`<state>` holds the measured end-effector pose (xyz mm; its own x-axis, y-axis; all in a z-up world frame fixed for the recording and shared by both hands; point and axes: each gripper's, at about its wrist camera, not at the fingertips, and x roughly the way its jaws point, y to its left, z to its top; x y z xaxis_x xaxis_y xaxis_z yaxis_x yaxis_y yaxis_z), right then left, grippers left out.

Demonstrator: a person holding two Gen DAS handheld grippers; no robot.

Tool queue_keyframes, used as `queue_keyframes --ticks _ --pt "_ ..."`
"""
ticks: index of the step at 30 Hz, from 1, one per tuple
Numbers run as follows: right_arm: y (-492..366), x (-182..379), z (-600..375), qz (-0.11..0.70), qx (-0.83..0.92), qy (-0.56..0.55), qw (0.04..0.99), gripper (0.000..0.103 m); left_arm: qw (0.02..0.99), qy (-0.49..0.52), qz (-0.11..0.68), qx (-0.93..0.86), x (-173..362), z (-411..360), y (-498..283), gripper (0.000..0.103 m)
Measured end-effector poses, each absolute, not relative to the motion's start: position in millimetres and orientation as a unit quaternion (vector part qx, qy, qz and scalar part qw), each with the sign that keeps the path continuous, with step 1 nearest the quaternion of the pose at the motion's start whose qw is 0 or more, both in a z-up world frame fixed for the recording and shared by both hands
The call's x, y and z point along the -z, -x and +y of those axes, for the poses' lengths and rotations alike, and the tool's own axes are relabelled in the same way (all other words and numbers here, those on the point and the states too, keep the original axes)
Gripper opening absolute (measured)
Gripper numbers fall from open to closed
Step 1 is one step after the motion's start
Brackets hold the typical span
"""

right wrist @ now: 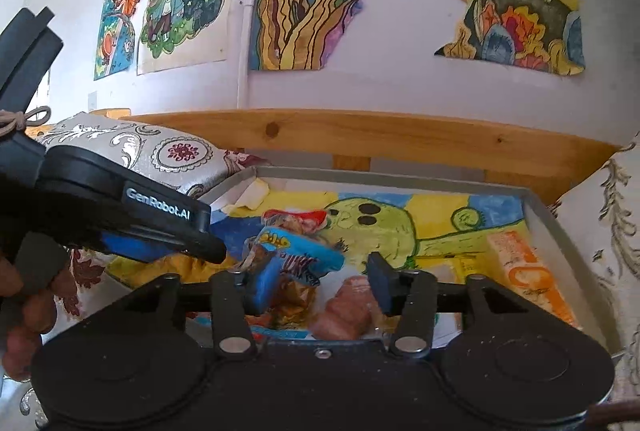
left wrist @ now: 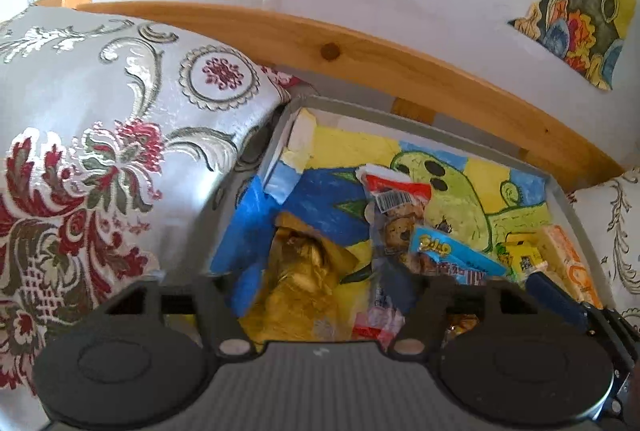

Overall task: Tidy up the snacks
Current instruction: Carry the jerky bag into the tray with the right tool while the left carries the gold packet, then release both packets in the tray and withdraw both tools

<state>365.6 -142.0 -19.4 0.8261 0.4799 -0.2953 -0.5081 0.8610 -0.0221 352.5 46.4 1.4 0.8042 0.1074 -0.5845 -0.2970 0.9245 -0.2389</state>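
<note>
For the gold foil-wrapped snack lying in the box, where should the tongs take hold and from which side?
Take the gold foil snack across its crumpled middle, from above. It lies flat on the drawing that lines the grey box, so nothing offers a side grip, and the bunched foil there gives the fingers bulk to close on. The left tongs, open above it, look best placed; the blue packet lies clear to its right.

So the snacks all sit in a shallow grey tray (left wrist: 560, 187) lined with a kid's drawing: a crumpled gold wrapper (left wrist: 308, 267) on the left, a clear cookie pack (left wrist: 396, 215) mid-tray, a blue packet (left wrist: 452, 259) overlapping it, and an orange box (left wrist: 568, 259) along the right wall.
</note>
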Motion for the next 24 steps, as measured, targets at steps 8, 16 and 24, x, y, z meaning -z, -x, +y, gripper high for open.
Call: queue_keyframes --ticks 8,16,24 --pt "-349.0 1.8 -154.0 0.127 -0.236 0.054 0.962 0.075 0.942 0.183 0.254 -0.118 -13.6 42.7 -326.9 0.097" --pt "-328.3 -17.2 -176.1 0.126 -0.216 0.038 0.968 0.094 0.945 0.179 0.230 -0.147 -27.4 40.2 -289.5 0.102" --pt "-301.9 -36.2 -189.2 0.110 -0.200 0.033 0.973 0.102 0.951 0.142 0.222 -0.164 -38.5 36.4 -248.7 0.102"
